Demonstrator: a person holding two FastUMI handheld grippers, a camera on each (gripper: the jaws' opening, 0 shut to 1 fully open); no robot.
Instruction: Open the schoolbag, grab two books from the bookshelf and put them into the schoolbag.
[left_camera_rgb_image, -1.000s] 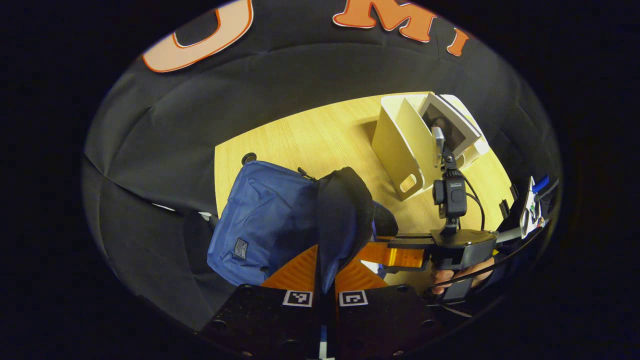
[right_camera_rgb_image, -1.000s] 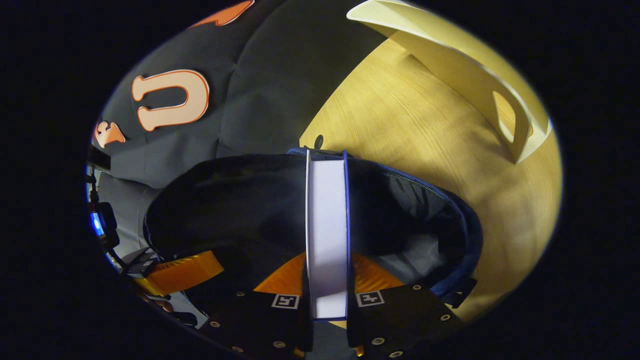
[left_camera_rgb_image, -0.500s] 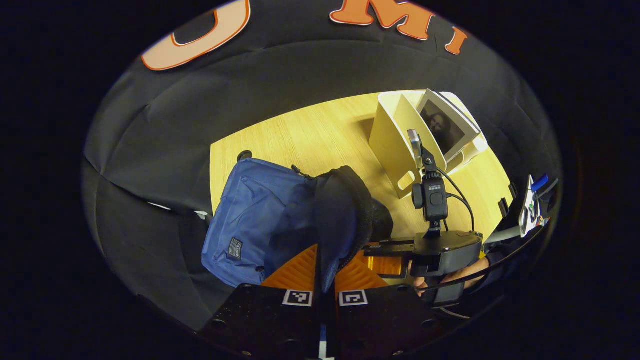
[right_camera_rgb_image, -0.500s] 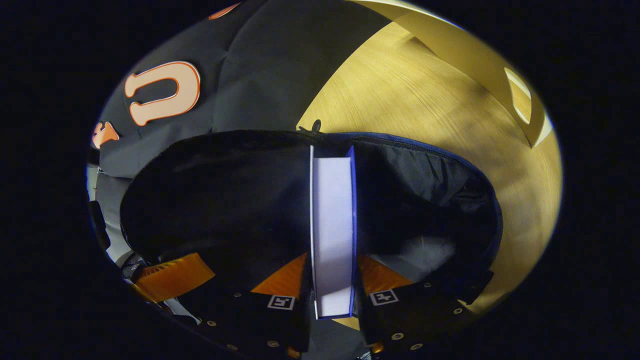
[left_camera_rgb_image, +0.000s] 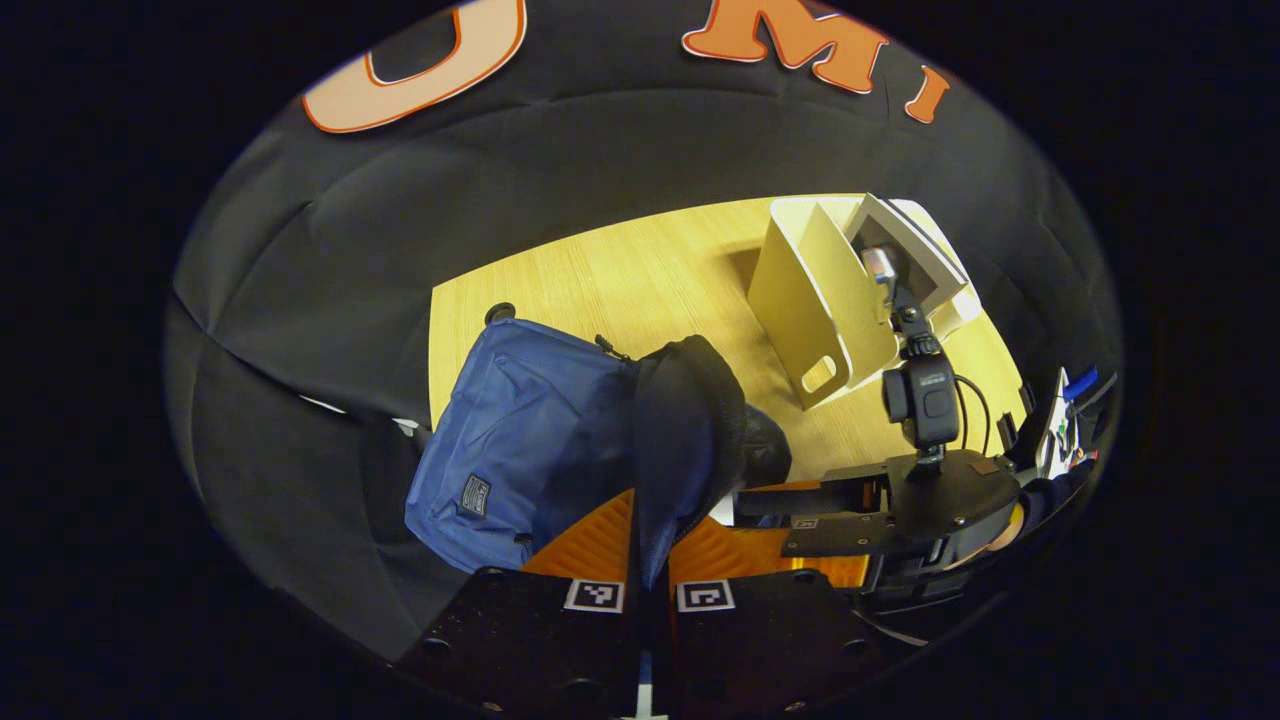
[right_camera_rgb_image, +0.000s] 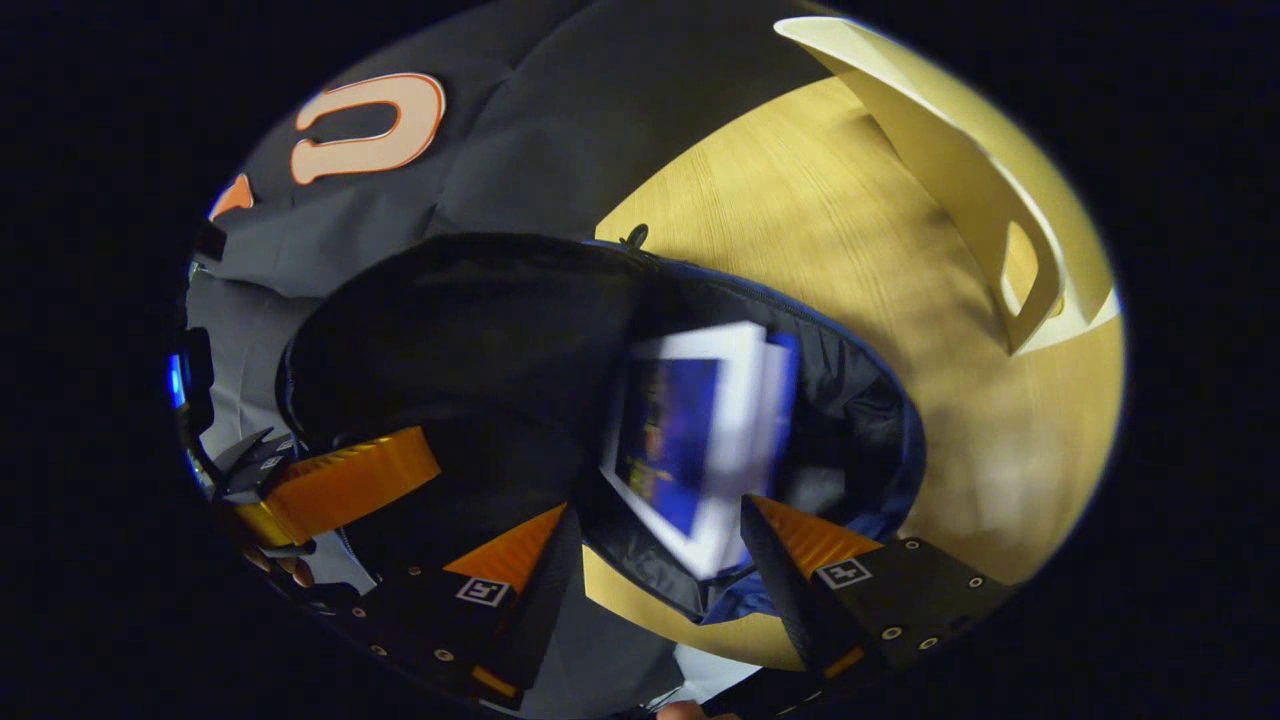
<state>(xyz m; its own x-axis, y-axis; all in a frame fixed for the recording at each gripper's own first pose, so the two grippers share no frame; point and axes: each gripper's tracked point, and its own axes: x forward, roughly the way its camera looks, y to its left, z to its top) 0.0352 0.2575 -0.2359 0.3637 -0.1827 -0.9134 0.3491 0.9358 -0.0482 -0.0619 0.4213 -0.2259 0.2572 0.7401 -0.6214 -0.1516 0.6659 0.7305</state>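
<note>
Blue schoolbag (left_camera_rgb_image: 520, 440) sits on the counter (left_camera_rgb_image: 640, 280), its flap pinched by the left gripper (left_camera_rgb_image: 650, 540). Right gripper (right_camera_rgb_image: 660, 540) jaws are spread over a book (right_camera_rgb_image: 690, 440) inside.

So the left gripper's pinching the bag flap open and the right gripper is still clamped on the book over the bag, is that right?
Not quite. The left gripper does pinch the bag flap, but the right gripper is open. In the right gripper view its fingers stand wide apart, and the book lies tilted and blurred inside the open bag, touching neither finger.
</note>
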